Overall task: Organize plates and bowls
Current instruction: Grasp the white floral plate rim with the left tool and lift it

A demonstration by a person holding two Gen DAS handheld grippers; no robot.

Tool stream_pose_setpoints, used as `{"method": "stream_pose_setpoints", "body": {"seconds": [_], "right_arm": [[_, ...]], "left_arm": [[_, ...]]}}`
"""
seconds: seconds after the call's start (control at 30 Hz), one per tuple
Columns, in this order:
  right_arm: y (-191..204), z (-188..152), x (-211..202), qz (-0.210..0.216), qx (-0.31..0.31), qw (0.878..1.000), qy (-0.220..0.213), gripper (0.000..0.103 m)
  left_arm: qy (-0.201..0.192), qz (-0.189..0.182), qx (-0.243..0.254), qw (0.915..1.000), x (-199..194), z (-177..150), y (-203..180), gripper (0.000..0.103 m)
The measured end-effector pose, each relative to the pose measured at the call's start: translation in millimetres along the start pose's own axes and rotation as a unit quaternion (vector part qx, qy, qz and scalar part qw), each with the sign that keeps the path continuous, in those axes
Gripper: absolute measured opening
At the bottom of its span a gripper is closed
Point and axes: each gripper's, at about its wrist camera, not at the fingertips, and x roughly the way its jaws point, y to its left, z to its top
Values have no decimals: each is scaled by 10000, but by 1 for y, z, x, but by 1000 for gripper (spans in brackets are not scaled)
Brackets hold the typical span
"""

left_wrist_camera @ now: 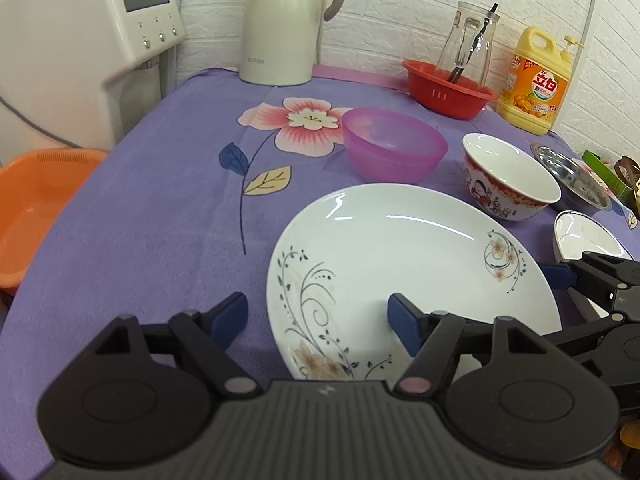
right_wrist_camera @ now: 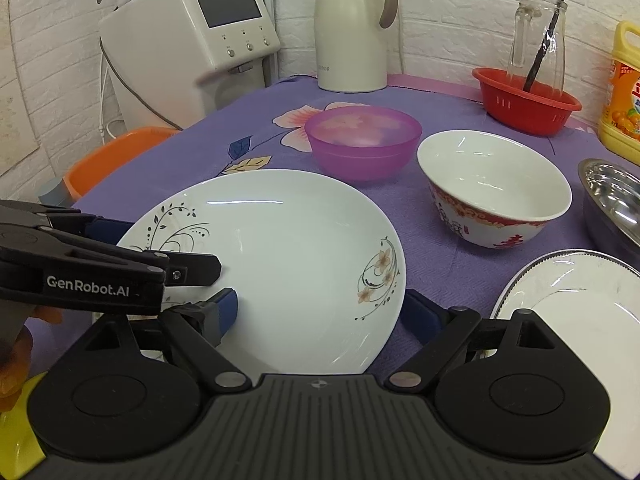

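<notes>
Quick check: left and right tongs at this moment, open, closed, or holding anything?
Left tongs: open, straddling the near-left rim of the floral plate, not clamped.
Right tongs: open, straddling the same plate's near-right rim, holding nothing.

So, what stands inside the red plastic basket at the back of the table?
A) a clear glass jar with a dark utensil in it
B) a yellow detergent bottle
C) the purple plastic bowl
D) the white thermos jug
A: in both wrist views the clear glass jar, with a dark utensil leaning in it, stands inside the red plastic basket.
</notes>
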Motion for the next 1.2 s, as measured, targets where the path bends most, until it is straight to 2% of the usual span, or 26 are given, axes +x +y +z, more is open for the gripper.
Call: {"method": "stream_pose_setpoints", "body": {"seconds": [0.23, 0.37, 0.43, 0.63, 0.93, 1.2], "right_arm": [[-2, -2, 2, -16, -95, 10000, 14, 103], [0, 0, 0, 40, -38, 9999, 87, 103], [3, -1, -3, 159, -94, 9998, 27, 103], [6, 2, -6, -52, 38, 10000, 40, 103], [8, 8, -30, -125, 232, 9995, -159, 103], [24, -11, -65, -99, 329, 9991, -239, 103]], "left_arm": [[-17, -31, 22, 10000, -1, -2, 0, 70], [-9, -277, 119, 9995, -2, -2, -5, 49], [-43, -259, 144, 9996, -2, -2, -5, 49], [47, -192, 11, 9998, -4, 4, -7, 46], [-222, -158, 86, 9996, -25, 18, -17, 46], [-368, -284, 80, 9989, -64, -5, -23, 46]]}}
